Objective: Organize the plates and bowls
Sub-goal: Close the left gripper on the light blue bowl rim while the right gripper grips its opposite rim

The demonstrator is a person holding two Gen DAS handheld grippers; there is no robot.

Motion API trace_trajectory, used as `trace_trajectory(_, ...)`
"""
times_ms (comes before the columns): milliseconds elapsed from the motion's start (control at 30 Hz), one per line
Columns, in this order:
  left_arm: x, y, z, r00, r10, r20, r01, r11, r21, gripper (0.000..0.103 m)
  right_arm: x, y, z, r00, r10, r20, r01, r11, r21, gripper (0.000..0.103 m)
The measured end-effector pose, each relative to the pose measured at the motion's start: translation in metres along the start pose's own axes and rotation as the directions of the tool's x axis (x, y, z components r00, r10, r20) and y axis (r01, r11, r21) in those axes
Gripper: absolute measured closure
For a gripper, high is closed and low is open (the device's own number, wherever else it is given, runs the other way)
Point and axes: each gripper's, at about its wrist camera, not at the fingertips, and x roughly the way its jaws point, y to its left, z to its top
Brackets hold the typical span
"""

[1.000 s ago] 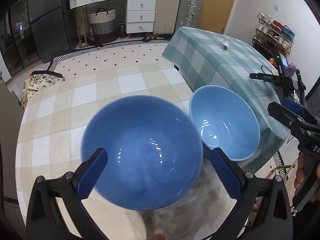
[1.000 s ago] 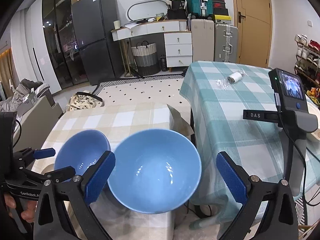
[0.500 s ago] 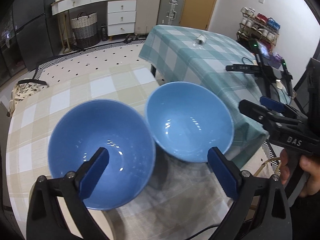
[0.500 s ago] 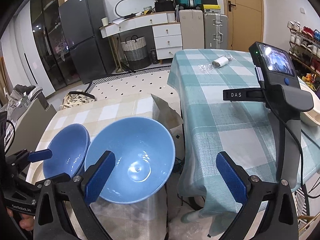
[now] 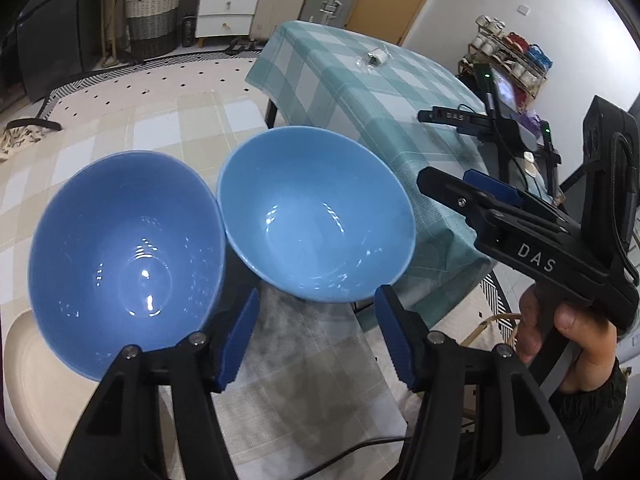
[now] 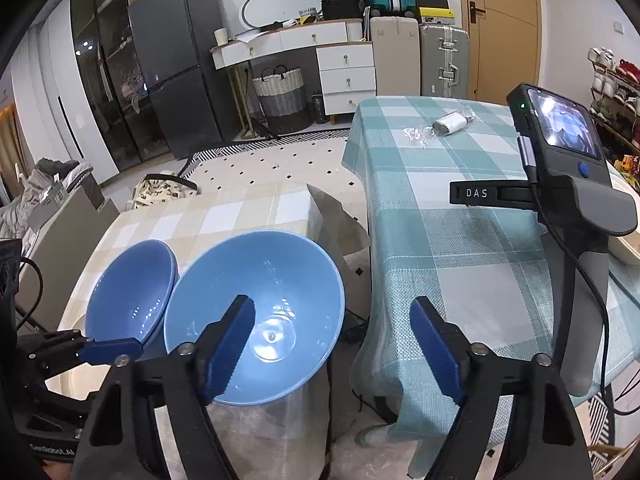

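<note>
Two bowls stand side by side on the beige checked table (image 5: 160,128): a dark blue bowl (image 5: 120,248) on the left and a light blue bowl (image 5: 316,216) touching it on the right. My left gripper (image 5: 316,336) is closing, its tips just short of the light bowl's near rim, with only cloth between the pads. My right gripper (image 6: 332,344) is closing too. Its left finger hangs over the inside of the light blue bowl (image 6: 256,312) and its right finger stands outside, clear of the rim. The dark blue bowl (image 6: 132,292) lies further left.
A cream plate (image 5: 20,380) shows under the dark bowl at the lower left. To the right stands a teal checked table (image 6: 440,220) with a wrapped white item (image 6: 452,122) and a screen device on a stand (image 6: 560,132). A hand (image 5: 568,340) holds the right gripper.
The left view has swung right, from over the dark bowl to the light one. Both pairs of jaws have narrowed. The right gripper's left finger now hangs over the light bowl's inside.
</note>
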Motion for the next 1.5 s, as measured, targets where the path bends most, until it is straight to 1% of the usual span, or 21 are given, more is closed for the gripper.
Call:
trace_trajectory(133,0.007,0.000,0.000,1.000,0.007,-0.005,-0.007,1.000,-0.030,0.045,0.009,0.000,0.000,1.000,0.005,-0.023,-0.005,1.000,-0.011,0.031)
trace_trajectory(333,0.017,0.003,0.000,0.999,0.049,-0.014,-0.050,0.997,-0.058,0.045,0.024,-0.001,0.000,0.999,-0.001,-0.049,0.000,1.000,-0.025,0.036)
trace_trajectory(400,0.020,0.004,-0.001,0.999,0.050,-0.020,-0.052,0.996,-0.072,0.045,0.033,-0.001,0.000,0.997,0.016,-0.069,-0.017,1.000,-0.021,0.039)
trace_trajectory(467,0.023,0.006,0.000,0.998,0.062,-0.018,-0.064,0.994,-0.085,0.045,0.042,-0.001,0.000,0.996,0.023,-0.084,-0.024,1.000,-0.016,0.047)
trace_trajectory(500,0.024,0.007,0.000,0.998,0.065,-0.018,-0.066,0.994,-0.093,0.045,0.046,-0.001,0.000,0.996,0.022,-0.090,-0.024,1.000,-0.017,0.048)
trace_trajectory(600,0.029,0.011,0.002,0.998,0.059,-0.022,-0.061,0.992,-0.111,0.045,0.059,-0.002,0.000,0.994,0.015,-0.107,-0.016,1.000,-0.014,0.050)
trace_trajectory(667,0.031,0.012,0.002,0.998,0.059,-0.027,-0.062,0.991,-0.115,0.045,0.066,-0.004,-0.001,0.992,0.016,-0.122,-0.016,1.000,-0.002,0.057)
trace_trajectory(800,0.036,0.014,0.003,0.998,0.052,-0.034,-0.056,0.991,-0.119,0.046,0.071,-0.006,0.000,0.992,0.006,-0.123,-0.006,1.000,0.000,0.062)
trace_trajectory(833,0.036,0.014,0.004,0.998,0.051,-0.032,-0.054,0.991,-0.120,0.046,0.071,-0.006,-0.001,0.992,0.005,-0.122,-0.005,1.000,0.000,0.066)
trace_trajectory(867,0.037,0.014,0.004,0.998,0.050,-0.030,-0.053,0.991,-0.121,0.047,0.072,-0.006,0.000,0.992,0.002,-0.124,-0.002,1.000,-0.003,0.071)
trace_trajectory(900,0.037,0.014,0.005,0.998,0.051,-0.027,-0.054,0.991,-0.122,0.048,0.073,-0.006,0.000,0.992,-0.001,-0.125,0.001,1.000,-0.005,0.072)
trace_trajectory(933,0.037,0.014,0.005,0.998,0.054,-0.027,-0.057,0.991,-0.121,0.049,0.074,-0.005,0.000,0.992,-0.004,-0.127,0.003,1.000,-0.007,0.076)
trace_trajectory(1000,0.039,0.013,0.006,0.997,0.067,-0.029,-0.070,0.992,-0.108,0.053,0.077,-0.004,0.000,0.991,-0.007,-0.130,0.005,1.000,-0.013,0.082)
trace_trajectory(1033,0.040,0.013,0.006,0.997,0.073,-0.033,-0.076,0.992,-0.097,0.058,0.078,-0.004,0.000,0.991,-0.016,-0.133,0.013,1.000,-0.018,0.087)
trace_trajectory(1067,0.040,0.013,0.006,0.996,0.078,-0.031,-0.080,0.993,-0.090,0.060,0.079,-0.003,-0.001,0.990,-0.026,-0.136,0.023,0.999,-0.023,0.089)
trace_trajectory(1200,0.041,0.014,0.007,0.996,0.092,-0.024,-0.093,0.992,-0.085,0.064,0.080,-0.003,-0.001,0.991,-0.022,-0.133,0.019,0.999,-0.028,0.092)
trace_trajectory(1267,0.041,0.016,0.008,0.995,0.098,-0.017,-0.099,0.991,-0.086,0.068,0.080,-0.002,-0.002,0.991,-0.025,-0.134,0.020,0.999,-0.036,0.094)
trace_trajectory(1500,0.042,0.016,0.009,0.994,0.107,-0.012,-0.108,0.991,-0.075,0.069,0.079,-0.002,-0.003,0.991,-0.025,-0.133,0.019,0.999,-0.042,0.094)
